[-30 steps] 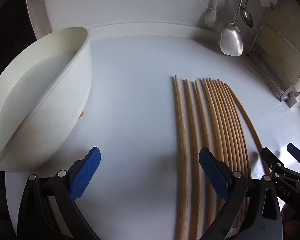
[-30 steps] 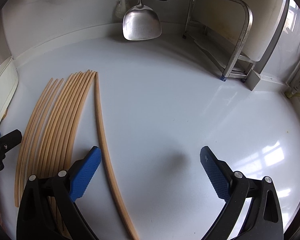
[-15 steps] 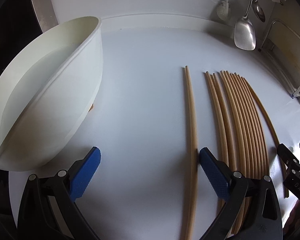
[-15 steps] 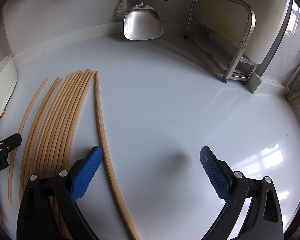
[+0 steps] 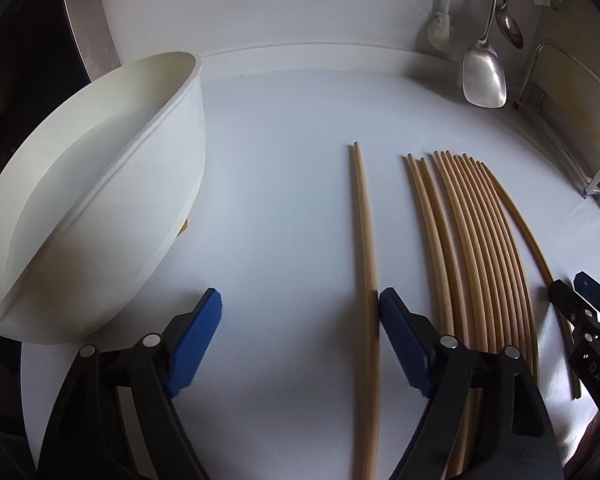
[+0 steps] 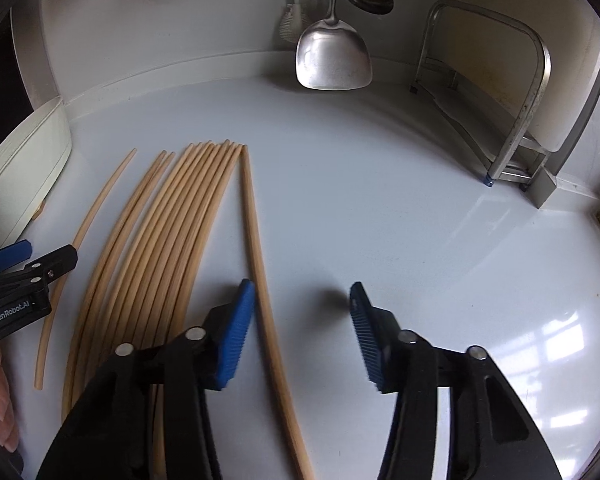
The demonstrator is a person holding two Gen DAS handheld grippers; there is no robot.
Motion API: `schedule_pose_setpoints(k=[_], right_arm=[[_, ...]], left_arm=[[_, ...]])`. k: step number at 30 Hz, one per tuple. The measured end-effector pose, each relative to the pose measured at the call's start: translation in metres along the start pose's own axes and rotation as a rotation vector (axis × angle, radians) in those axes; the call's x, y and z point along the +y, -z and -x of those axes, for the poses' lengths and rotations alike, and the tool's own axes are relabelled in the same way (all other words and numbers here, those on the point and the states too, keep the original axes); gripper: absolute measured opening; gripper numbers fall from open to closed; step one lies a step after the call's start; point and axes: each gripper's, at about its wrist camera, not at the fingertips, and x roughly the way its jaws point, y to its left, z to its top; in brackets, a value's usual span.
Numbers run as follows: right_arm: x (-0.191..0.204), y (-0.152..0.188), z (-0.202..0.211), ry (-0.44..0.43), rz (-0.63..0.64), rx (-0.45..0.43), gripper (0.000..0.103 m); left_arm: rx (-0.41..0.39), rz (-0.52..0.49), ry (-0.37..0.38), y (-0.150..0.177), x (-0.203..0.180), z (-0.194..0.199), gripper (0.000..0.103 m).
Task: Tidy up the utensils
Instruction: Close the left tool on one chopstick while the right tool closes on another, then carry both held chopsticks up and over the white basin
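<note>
Chopsticks lie in a row on white desk | left gripper closing, one pair touching its right finger | right gripper closing, another pair between fingers, ungripped | risk: pairs roll or split | white bowl beyond.

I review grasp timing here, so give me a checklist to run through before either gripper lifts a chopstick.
1. Left gripper has the separated chopstick between its closing jaws: ok.
2. Both left pads pressing it: not ok, only one touches.
3. Right gripper has the outermost chopstick between its closing jaws: ok.
4. Right pads clamped on it: not ok, a gap remains.
5. Bundle of chopsticks outside both grips: ok.
6. White tub free to receive: cannot tell.
</note>
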Motion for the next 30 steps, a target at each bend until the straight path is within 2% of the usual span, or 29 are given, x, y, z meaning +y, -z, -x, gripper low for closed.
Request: schedule_pose_setpoints(k=[3,4,6,8,9,10,15,24,30], right_arm=[[0.011,0.000,0.001,0.014,0.062,-0.006,0.014],[0.015,0.000,0.002,0.019,0.080,-0.007,0.010],[0.018,0.001,0.002,0.024,0.094,-0.008,0.007],[0.016,0.001,0.002,0.011,0.086,-0.009,0.007],[0.015,0.002,0.003,0.002,0.080,-0.008,0.007],[0.013,0.002,0.004,-0.004,0.074,-0.007,0.006],[0.006,0.003,0.009,-0.042,0.040,-0.003,0.006],[-0.008,-0.010,0.035,-0.134,-0.003,-0.009,0.006],[0.005,-0.034,0.072,-0.197,0.039,-0.030,0.006]], left_arm=[[-0.006,-0.006,0.012,0.003,-0.004,0.005,0.058],[-0.004,-0.007,0.021,0.004,-0.005,0.007,0.050],[-0.003,-0.018,0.023,0.005,-0.009,0.009,0.034],[-0.008,-0.036,0.013,0.006,-0.015,0.011,0.025],[-0.008,-0.043,0.016,0.007,-0.016,0.011,0.012],[-0.003,-0.046,0.020,0.007,-0.018,0.011,0.007],[0.030,-0.022,0.048,0.005,-0.016,0.015,0.007],[0.048,0.034,0.096,-0.010,-0.010,0.058,0.007],[0.012,0.092,0.062,-0.028,0.023,0.106,0.007]])
